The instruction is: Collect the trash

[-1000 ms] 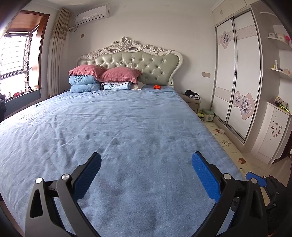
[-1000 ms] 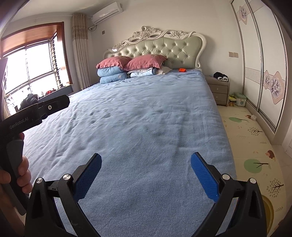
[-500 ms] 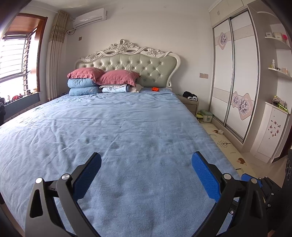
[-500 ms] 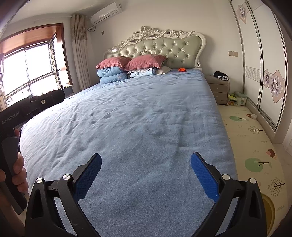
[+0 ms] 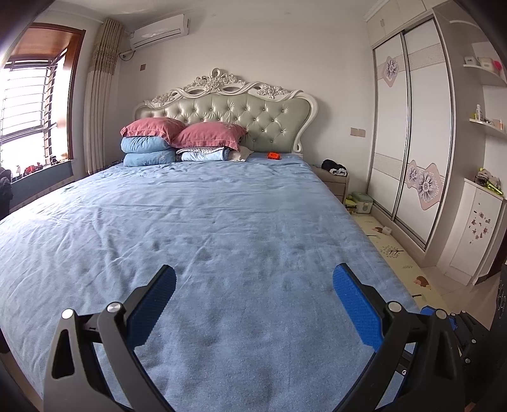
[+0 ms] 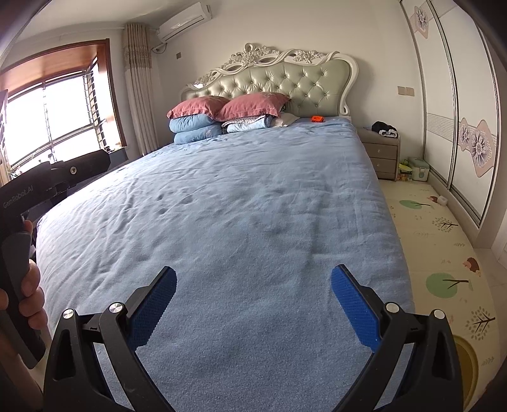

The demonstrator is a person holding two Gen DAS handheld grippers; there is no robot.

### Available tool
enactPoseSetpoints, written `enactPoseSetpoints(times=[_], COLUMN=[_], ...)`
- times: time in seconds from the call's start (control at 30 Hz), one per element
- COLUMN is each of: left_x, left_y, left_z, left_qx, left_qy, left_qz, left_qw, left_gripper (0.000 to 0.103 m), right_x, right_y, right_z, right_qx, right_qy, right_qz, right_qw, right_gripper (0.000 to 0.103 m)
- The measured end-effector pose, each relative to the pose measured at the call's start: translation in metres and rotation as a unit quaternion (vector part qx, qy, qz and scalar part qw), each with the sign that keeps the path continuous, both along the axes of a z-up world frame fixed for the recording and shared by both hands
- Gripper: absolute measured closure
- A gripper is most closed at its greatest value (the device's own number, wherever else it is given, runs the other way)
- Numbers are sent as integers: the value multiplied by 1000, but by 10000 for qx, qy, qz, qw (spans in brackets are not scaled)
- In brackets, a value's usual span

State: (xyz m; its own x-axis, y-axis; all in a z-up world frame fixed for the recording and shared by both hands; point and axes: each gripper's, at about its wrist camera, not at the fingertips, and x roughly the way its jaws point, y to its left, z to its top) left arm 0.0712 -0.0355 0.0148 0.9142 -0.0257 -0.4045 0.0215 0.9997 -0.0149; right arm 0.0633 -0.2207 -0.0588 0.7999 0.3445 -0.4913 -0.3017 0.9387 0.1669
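While both grippers hovered over the foot of the blue bed [image 5: 221, 228], the likeliest trash, a small orange object [image 5: 273, 155], lay far off at twelve o'clock by the headboard [image 5: 240, 120]. Reaching that far risked dragging the sheet or missing the flat item. The left gripper [image 5: 253, 285] and right gripper [image 6: 253, 285] were spread wide, holding and touching nothing.

I see one bed [image 5: 221, 237], two pink pillows [image 5: 209, 134], two blue pillows [image 5: 147, 152], one small orange thing [image 5: 273, 155], one nightstand [image 6: 381, 152] and one air conditioner [image 5: 160, 30].
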Motion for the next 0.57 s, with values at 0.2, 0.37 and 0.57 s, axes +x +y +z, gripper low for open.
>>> enactPoseSetpoints(times=[0.2, 0.37, 0.57], left_x=[3, 4, 6], left_y=[1, 5, 9], left_z=[-1, -3, -7], left_qx=[1, -30, -80], left_qy=[34, 54, 165], left_qz=[29, 81, 108], left_qw=[10000, 9999, 9998], left_gripper=[4, 4, 4], right_x=[1, 2, 3], right_y=[0, 1, 3], right_z=[-2, -3, -4], right_qx=[-9, -51, -42], right_qy=[14, 33, 70], right_qz=[15, 26, 39], right_qw=[10000, 10000, 10000], right_gripper=[8, 8, 8])
